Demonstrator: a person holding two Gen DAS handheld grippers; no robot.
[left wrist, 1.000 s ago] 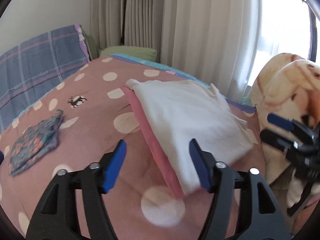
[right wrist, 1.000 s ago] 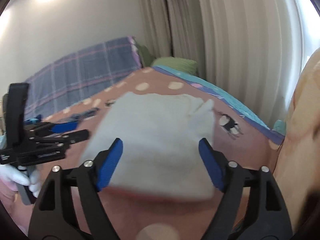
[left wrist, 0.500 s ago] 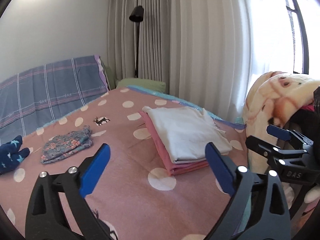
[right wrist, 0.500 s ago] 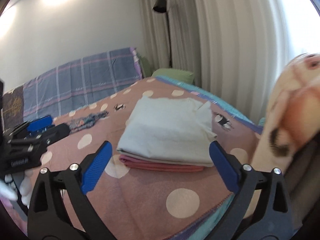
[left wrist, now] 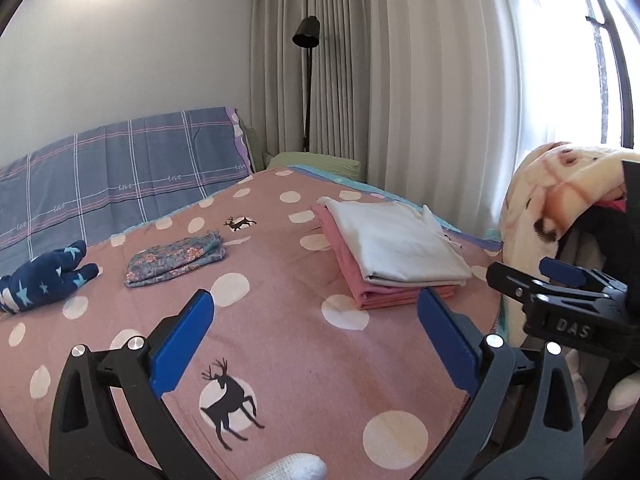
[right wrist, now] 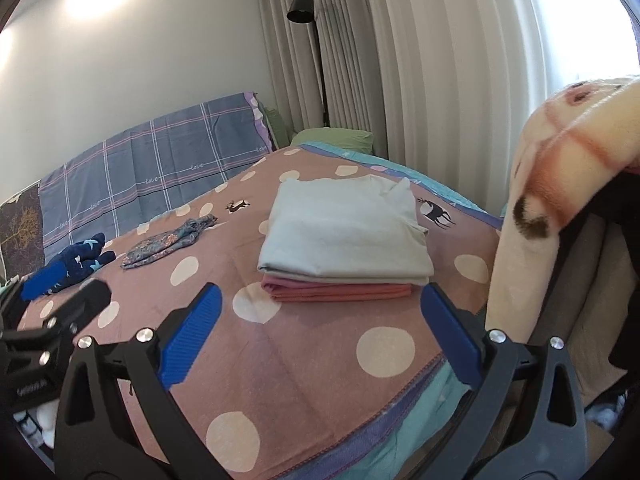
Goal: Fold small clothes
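We hold left gripper (left wrist: 314, 338) wide, empty | right gripper (right wrist: 320, 336) wide, empty | white folded garment (right wrist: 344, 232) lies atop pink folded garment (right wrist: 340, 290) on the bedspread (right wrist: 304, 364), ahead of both.

2 folded garments (right wrist: 344, 236) stacked on bedspread (right wrist: 320, 360), floral garment (right wrist: 168, 244) left

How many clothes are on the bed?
4: white garment stacked on pink garment, floral garment to their left, navy star garment farther left. Others may be hidden.
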